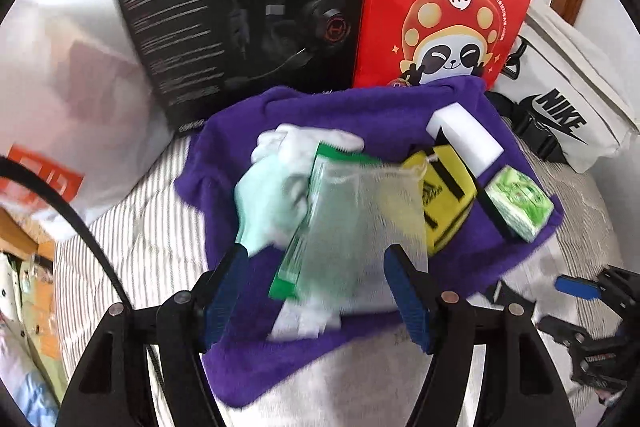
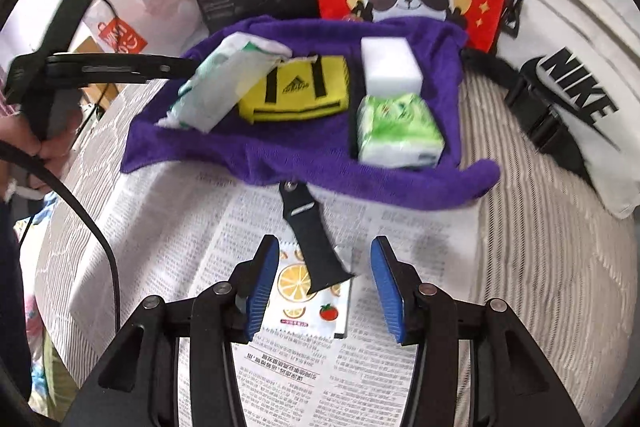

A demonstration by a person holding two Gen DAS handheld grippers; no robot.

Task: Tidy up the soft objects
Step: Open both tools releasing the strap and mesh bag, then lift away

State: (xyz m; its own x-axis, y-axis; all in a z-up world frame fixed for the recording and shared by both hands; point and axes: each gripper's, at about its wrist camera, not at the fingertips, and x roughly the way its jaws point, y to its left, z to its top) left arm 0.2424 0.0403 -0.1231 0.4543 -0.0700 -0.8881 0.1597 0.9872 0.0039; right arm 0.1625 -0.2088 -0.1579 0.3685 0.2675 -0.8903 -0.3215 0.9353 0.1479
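My right gripper (image 2: 324,281) has its blue fingers (image 2: 262,287) apart over a newspaper (image 2: 248,211) on the striped bed (image 2: 532,227). Between the fingers lie a fruit-printed sachet (image 2: 310,301) and a black strap (image 2: 310,247), neither touched. Ahead of the fingers a purple towel (image 2: 288,155) carries a yellow pouch (image 2: 296,93), a white sponge block (image 2: 392,65), a green tissue pack (image 2: 400,131) and, ahead to the left, a mesh bag (image 2: 218,87).

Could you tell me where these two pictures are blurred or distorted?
Left wrist: the mesh pouch and white glove are motion-smeared, while the red bag stays sharp. Right wrist: the tissue pack is slightly soft. Both views: fisheye bending with dark corners.
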